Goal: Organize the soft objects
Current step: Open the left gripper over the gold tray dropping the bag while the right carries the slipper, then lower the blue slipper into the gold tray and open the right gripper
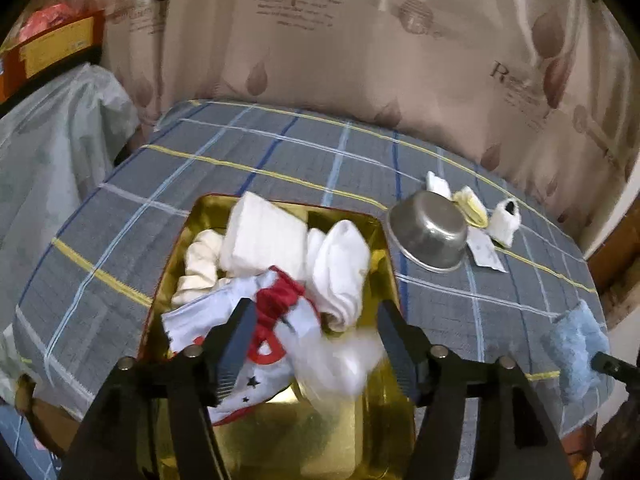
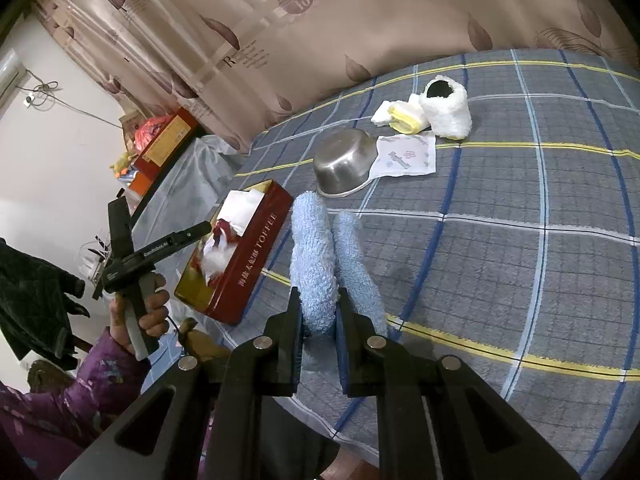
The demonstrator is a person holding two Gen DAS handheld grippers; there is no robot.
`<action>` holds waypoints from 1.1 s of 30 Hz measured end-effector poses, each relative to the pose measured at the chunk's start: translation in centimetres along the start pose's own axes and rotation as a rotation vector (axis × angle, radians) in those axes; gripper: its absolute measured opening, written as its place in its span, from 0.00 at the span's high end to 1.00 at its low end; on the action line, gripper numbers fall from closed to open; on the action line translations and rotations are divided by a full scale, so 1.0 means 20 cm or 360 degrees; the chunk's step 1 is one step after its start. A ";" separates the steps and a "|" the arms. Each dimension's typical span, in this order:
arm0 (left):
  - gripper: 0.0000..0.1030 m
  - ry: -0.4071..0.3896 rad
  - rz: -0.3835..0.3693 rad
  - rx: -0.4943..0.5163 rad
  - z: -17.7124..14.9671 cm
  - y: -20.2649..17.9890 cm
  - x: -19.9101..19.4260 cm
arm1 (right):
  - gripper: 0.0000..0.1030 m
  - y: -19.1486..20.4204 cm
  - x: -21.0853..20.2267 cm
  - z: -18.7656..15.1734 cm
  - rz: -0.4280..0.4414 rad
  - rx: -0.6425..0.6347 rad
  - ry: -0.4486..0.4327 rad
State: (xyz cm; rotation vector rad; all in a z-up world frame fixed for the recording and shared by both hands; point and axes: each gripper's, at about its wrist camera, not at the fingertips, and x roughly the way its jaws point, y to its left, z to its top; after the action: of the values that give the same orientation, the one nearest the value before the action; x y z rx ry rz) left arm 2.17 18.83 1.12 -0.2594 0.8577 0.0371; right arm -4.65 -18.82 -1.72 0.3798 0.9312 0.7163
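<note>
The left tongs (image 1: 316, 340) are spread wide above the near end of a gold-lined tin box (image 1: 380, 232), and nothing is pinched between them. Inside the box several soft things are seen: a white folded cloth (image 1: 264, 236), a cream roll (image 1: 200, 268), a white rolled sock (image 1: 340, 272) and a white garment with red trim (image 1: 256, 320). A blurred white fluffy piece (image 1: 348, 364) is seen between the spread fingers, just over the box.

The right tongs (image 2: 318, 320) are pressed together on a light blue fluffy sock (image 2: 316, 256), which is held above the grey checked bed cover (image 2: 520, 280). Farther on the bed, an overturned steel bowl (image 2: 344, 166) is lying to the right of the box, touching a printed paper sheet (image 2: 408, 156). Behind it a white fluffy bootie (image 2: 448, 108) and a yellow and white folded cloth (image 2: 404, 118) are placed beside each other.
</note>
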 end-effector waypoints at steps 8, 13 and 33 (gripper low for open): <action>0.38 -0.0089 0.0016 -0.0093 -0.01 0.01 -0.13 | 0.87 0.08 0.00 0.04 0.0062 -0.0024 -0.0028; 0.38 -0.0156 0.0166 -0.0132 -0.16 0.03 -0.28 | 0.87 0.18 0.03 0.08 0.0134 -0.0073 -0.0022; 0.38 -0.0280 0.0570 -0.0466 -0.47 0.36 -0.58 | 0.86 0.85 0.94 0.19 0.0486 0.0065 0.0341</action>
State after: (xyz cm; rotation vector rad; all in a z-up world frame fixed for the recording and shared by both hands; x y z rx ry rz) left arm -13.44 24.33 2.50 -0.3678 0.7133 0.5152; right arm -0.69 6.38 -0.80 0.4942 1.1040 1.0333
